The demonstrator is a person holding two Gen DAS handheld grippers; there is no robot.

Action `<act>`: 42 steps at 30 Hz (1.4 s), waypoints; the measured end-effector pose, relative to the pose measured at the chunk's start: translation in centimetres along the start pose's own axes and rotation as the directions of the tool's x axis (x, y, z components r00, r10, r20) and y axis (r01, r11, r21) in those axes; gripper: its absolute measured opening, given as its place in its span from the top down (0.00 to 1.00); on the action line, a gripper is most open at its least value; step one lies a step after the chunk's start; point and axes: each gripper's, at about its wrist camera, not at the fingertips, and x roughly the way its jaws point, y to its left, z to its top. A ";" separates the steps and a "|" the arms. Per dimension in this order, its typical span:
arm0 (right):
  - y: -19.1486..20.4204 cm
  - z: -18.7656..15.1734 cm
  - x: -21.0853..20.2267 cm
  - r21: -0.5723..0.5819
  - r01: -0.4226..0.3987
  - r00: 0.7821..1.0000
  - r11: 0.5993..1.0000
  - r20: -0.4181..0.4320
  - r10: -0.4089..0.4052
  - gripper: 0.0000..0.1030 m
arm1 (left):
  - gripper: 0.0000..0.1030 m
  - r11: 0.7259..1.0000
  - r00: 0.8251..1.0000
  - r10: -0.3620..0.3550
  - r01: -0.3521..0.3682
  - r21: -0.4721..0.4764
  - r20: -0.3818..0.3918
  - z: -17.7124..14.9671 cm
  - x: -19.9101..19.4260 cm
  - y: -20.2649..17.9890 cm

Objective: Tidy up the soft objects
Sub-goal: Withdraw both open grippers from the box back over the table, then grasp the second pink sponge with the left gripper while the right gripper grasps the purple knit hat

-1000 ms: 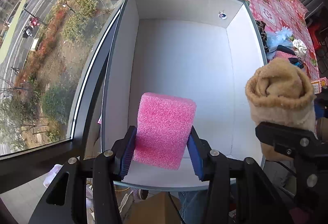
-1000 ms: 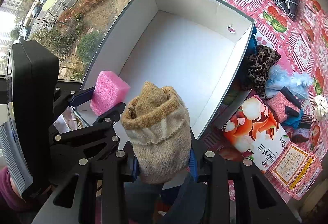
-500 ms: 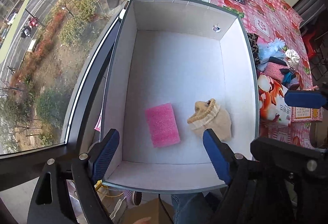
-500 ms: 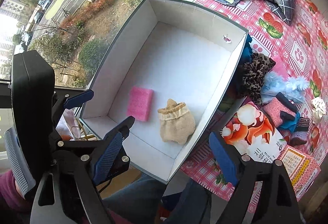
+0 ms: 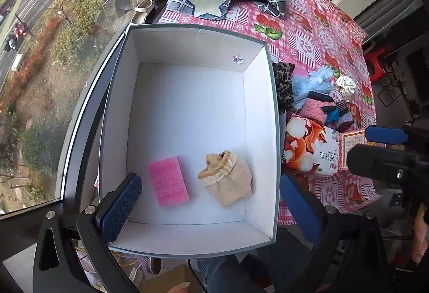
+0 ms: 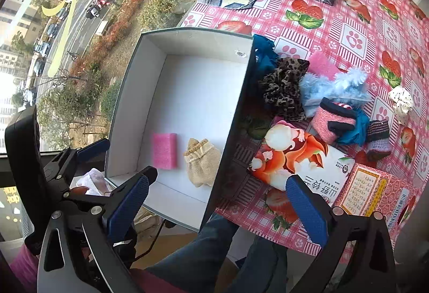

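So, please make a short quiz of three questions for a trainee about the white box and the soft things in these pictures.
1. True or false: the pink sponge lies inside the white box.
2. What lies beside the sponge? A) beige sock B) leopard scrunchie C) tissue pack
3. Fill in: neither the left gripper nor the right gripper holds ____.

Key: 1 true; 2 A; 3 anything.

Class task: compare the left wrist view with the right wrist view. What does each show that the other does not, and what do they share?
Only the left wrist view shows the pale shoes by the window and the red stool.

Only the right wrist view shows the teal cloth against the box's outer wall and the person's pink sleeve.

Both show the white box holding the pink sponge and beige sock, with both grippers' jaws opening and nothing between them.
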 end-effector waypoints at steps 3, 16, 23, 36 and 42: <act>-3.2 0.2 -2.4 0.074 -0.011 0.999 0.997 0.031 0.008 0.00 | 0.00 0.998 1.000 -0.009 0.008 0.056 0.003 1.0 -0.4 -2.4; -22.0 -1.1 -9.0 0.412 0.024 0.995 0.911 0.082 -0.064 0.00 | 0.00 0.976 0.999 0.018 -0.011 0.217 -0.032 6.9 2.0 -12.7; -28.7 -2.1 -4.9 0.480 0.052 0.999 0.876 -0.028 -0.044 0.00 | 0.00 0.955 0.989 0.144 -0.129 0.269 -0.039 13.3 6.6 -16.5; -32.6 -1.0 0.2 0.474 0.009 0.995 0.881 -0.095 0.041 0.00 | 0.00 0.789 0.896 0.436 -0.335 0.516 -0.085 20.0 19.7 -19.8; -33.3 -0.2 2.2 0.464 -0.019 0.990 0.885 -0.117 0.083 0.00 | 0.00 0.781 0.911 0.385 -0.236 0.578 -0.147 18.8 22.1 -21.6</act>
